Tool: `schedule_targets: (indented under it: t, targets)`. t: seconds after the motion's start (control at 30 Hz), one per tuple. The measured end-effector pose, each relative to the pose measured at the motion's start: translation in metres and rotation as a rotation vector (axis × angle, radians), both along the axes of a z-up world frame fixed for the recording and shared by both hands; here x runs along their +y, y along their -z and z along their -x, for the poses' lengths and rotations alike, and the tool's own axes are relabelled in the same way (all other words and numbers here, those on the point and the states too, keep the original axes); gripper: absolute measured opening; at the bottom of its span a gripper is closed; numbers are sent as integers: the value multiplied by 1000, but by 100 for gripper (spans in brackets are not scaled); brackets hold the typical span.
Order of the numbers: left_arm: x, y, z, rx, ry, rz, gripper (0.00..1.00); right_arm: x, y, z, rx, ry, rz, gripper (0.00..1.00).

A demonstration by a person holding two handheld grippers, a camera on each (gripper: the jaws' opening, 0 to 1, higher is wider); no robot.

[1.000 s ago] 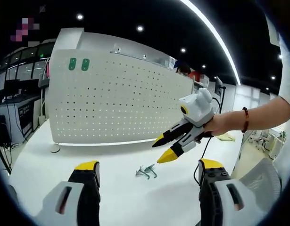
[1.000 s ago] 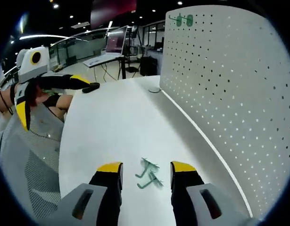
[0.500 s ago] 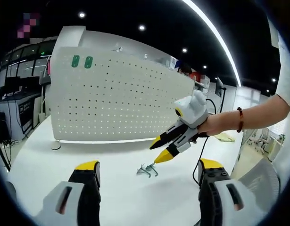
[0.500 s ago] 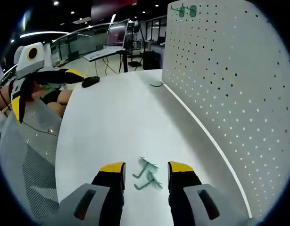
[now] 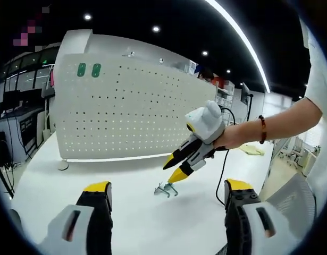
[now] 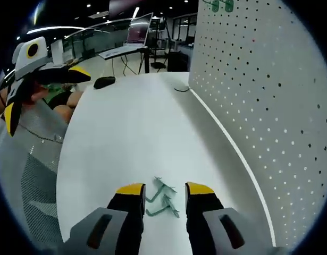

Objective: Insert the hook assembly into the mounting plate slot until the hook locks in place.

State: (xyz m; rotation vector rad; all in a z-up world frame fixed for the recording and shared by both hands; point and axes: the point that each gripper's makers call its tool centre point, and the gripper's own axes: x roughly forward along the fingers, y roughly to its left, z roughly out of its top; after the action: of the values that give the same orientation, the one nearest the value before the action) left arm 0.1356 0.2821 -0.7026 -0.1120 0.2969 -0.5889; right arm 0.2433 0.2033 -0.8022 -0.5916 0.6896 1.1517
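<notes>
A white tabletop (image 5: 51, 175) is stretching across an open-plan office under a dark ceiling, where small round spotlights (image 5: 87, 17) and a long curved light strip (image 5: 243, 42) are glowing. Glass partitions (image 5: 19, 79) are lining the far side. In the right gripper view, a desk carrying a monitor (image 6: 137, 33) is standing beyond the tabletop, and a grey mesh chair (image 6: 30, 175) is sitting beside its edge.

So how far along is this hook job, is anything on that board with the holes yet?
Barely begun. Two green tabs already sit near the top of the white perforated board, but the small green metal hooks lie on the white table. The right gripper is open, its yellow-tipped jaws on either side of them, nothing gripped. The left gripper waits open. Grasping, carrying and locking in remain.
</notes>
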Motion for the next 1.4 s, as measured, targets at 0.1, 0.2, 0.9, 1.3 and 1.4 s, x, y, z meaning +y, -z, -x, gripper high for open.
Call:
schedule_targets:
  t: [0.1,0.2,0.9,1.3,1.4]
  targets:
    - [-2,-2,2,-1,3,27,89,1,3,-3,-5,-20,16,24]
    - [1,0,2,0,-5,20,89,3,5,-6,12,-20,17,21]
    - [12,7,-1,24,-38,71,87,3,37,-12,62,-44,94,16]
    - [17,7,-4,26,-57,105,86,7,47,-14,66,-46,120,11]
    - [17,8,-4,26,-61,102,85,8,48,-13,58,-55,129,11]
